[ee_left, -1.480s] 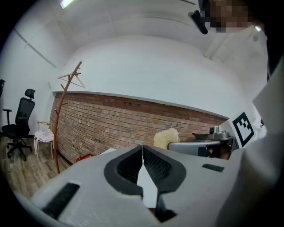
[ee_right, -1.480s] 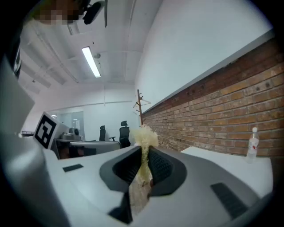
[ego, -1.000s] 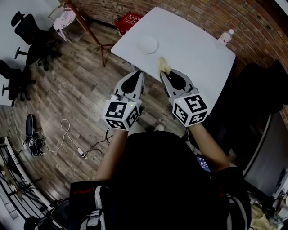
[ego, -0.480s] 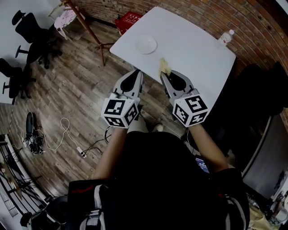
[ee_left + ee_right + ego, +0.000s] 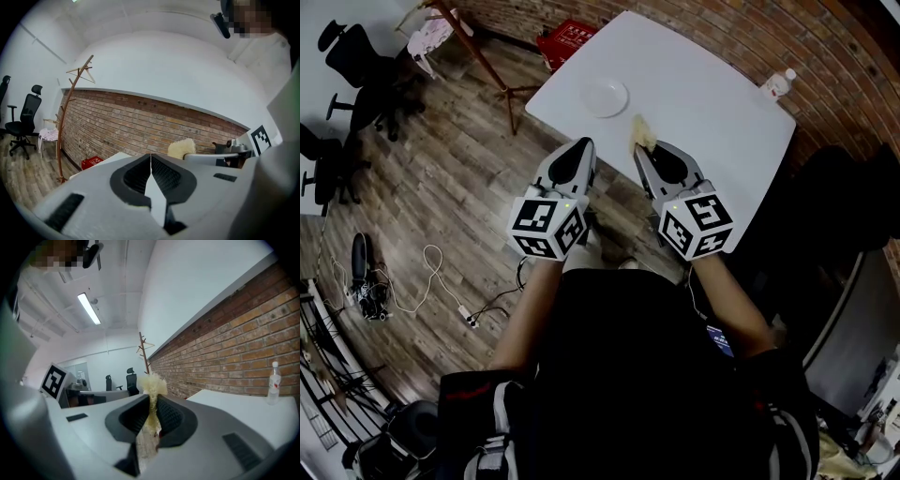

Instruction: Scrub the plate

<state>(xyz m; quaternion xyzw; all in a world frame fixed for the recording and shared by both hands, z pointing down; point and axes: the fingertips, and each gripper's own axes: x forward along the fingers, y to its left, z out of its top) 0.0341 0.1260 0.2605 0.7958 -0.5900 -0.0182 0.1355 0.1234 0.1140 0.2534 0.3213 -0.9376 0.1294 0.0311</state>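
Observation:
A small white plate (image 5: 605,97) lies near the left end of the white table (image 5: 703,103). My right gripper (image 5: 639,150) is shut on a pale yellow scrub pad (image 5: 643,135), whose tuft (image 5: 151,385) sticks out past the jaws in the right gripper view. The pad hangs over the table's near edge, short of the plate. My left gripper (image 5: 584,145) is shut with nothing in it, level with the right one, just off the table's near left edge. In the left gripper view (image 5: 150,157) the jaws meet, and the pad (image 5: 181,148) shows to the right.
A clear bottle (image 5: 779,83) stands at the table's far right corner by the brick wall (image 5: 741,28). A wooden coat stand (image 5: 478,52) and a red crate (image 5: 567,42) are left of the table. Office chairs (image 5: 356,70) and cables (image 5: 431,281) are on the wooden floor.
Both grippers have moved together a little forward toward the table. The scrub pad stays held in the right one. The plate has not moved.

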